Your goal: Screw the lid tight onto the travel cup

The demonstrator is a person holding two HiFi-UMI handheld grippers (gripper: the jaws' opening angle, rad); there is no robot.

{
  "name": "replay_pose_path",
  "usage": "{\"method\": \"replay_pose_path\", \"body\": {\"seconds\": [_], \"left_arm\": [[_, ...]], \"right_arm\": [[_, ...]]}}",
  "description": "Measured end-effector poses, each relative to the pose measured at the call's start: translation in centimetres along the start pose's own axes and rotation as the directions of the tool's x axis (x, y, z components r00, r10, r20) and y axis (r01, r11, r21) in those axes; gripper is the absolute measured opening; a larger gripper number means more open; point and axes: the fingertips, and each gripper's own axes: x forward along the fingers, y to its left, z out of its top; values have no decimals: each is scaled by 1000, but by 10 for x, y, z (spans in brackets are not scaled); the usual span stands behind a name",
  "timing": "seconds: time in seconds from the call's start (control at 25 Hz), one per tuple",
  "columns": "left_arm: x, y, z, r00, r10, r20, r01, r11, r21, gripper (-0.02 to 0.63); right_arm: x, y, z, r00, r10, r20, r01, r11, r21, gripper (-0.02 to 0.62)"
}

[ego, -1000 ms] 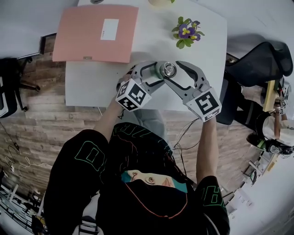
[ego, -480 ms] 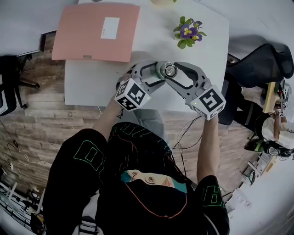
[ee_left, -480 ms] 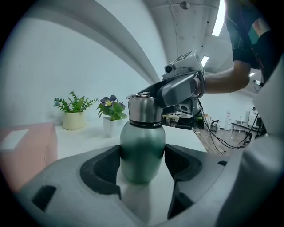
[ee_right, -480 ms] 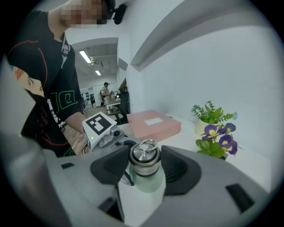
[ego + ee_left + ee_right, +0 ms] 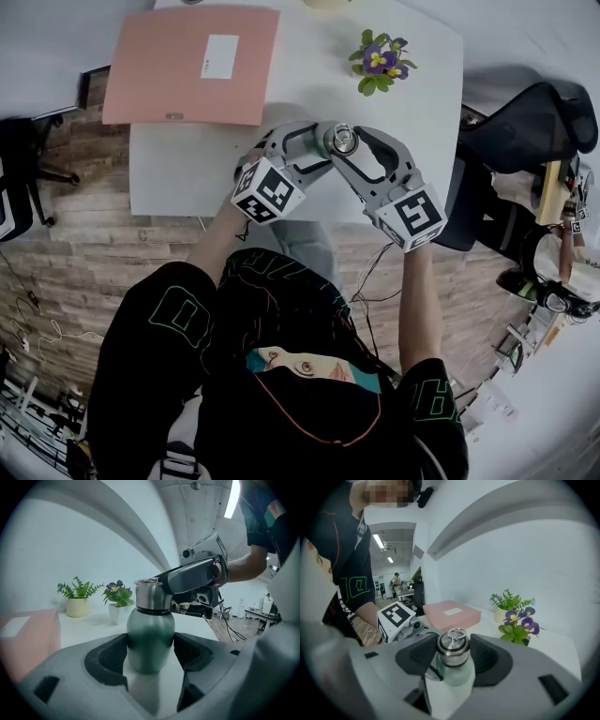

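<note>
A green travel cup point(image 5: 150, 639) with a steel lid point(image 5: 151, 595) stands upright on the white table point(image 5: 187, 169), near its front edge. My left gripper point(image 5: 314, 148) comes in from the left, and its dark pads press both sides of the cup's green body. My right gripper point(image 5: 349, 142) reaches in from the right, higher up. Its pads point(image 5: 487, 656) hug the steel lid point(image 5: 453, 646), which has a small ring on top. Below the lid, the right gripper view shows the cup's pale green shoulder point(image 5: 458, 676). The cup's foot is hidden by the left jaws.
A pink folder point(image 5: 192, 66) lies at the table's back left. A purple flower in a white pot point(image 5: 380, 61) stands at the back right, and a green plant in a cream pot point(image 5: 77, 599) beside it. A black office chair point(image 5: 534, 122) stands right of the table.
The right gripper's marker cube swung a little right, then back left and down around the lid. The cup and the left gripper stayed in place.
</note>
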Motion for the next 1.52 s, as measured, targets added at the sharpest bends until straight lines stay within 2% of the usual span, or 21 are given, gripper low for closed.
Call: {"method": "replay_pose_path", "body": {"seconds": [0.24, 0.44, 0.64, 0.84, 0.96, 1.04, 1.2, 1.52], "left_arm": [[0, 1, 0, 1000, 2, 4, -2, 1000, -2, 322], [-1, 1, -1, 1000, 9, 5, -9, 1000, -13, 322], [-1, 2, -1, 1000, 12, 0, -12, 1000, -14, 322], [0, 1, 0, 1000, 25, 0, -25, 1000, 9, 322], [0, 1, -1, 1000, 25, -1, -25, 1000, 6, 322], [-1, 1, -2, 1000, 24, -3, -24, 1000, 2, 322], [-1, 0, -2, 1000, 22, -13, -22, 1000, 19, 321], [-1, 1, -4, 1000, 6, -19, -6, 1000, 23, 321]], "right_arm": [[0, -2, -1, 991, -125, 35, 122, 989, 77, 232], [-1, -2, 2, 968, -240, 79, 228, 965, 130, 232], [-2, -5, 1, 928, -356, 113, 329, 922, 203, 232], [-8, -7, -2, 868, -483, 117, 437, 853, 284, 232], [-8, -6, -3, 845, -523, 113, 472, 828, 301, 233], [-7, -6, -3, 852, -508, 125, 454, 836, 307, 233], [-7, -7, -4, 898, -419, 138, 354, 872, 339, 236], [-2, -3, -3, 956, -274, 108, 247, 946, 210, 257]]}}
